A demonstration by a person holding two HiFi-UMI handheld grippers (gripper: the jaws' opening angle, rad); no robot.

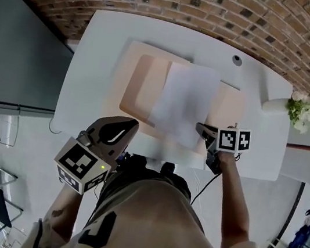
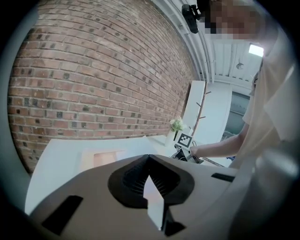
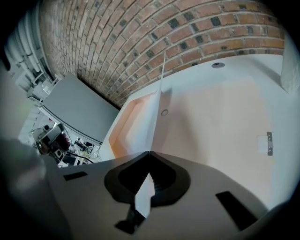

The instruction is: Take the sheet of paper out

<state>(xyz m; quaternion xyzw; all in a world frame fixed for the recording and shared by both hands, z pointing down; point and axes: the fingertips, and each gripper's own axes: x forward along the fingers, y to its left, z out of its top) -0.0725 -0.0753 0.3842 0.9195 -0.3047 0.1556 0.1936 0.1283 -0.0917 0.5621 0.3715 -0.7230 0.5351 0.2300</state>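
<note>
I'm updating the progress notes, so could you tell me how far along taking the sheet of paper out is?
Done: the right gripper is shut on a near corner of the sheet of paper. In hand: the sheet is lifted, yet hangs over the beige tray. Left: carrying it clear. The left gripper is shut and empty.

Holding left hand-held gripper [image 1: 130, 124] low, in front of the body, tipped slightly down, jaws together on nothing, left forearm [image 1: 63, 212] bent close to torso. Extending right forearm [image 1: 234, 192] forward; pinching near corner of sheet of paper [image 1: 185, 101] in right hand-held gripper [image 1: 200, 126], jaws fully closed, pointed steeply down.
</note>
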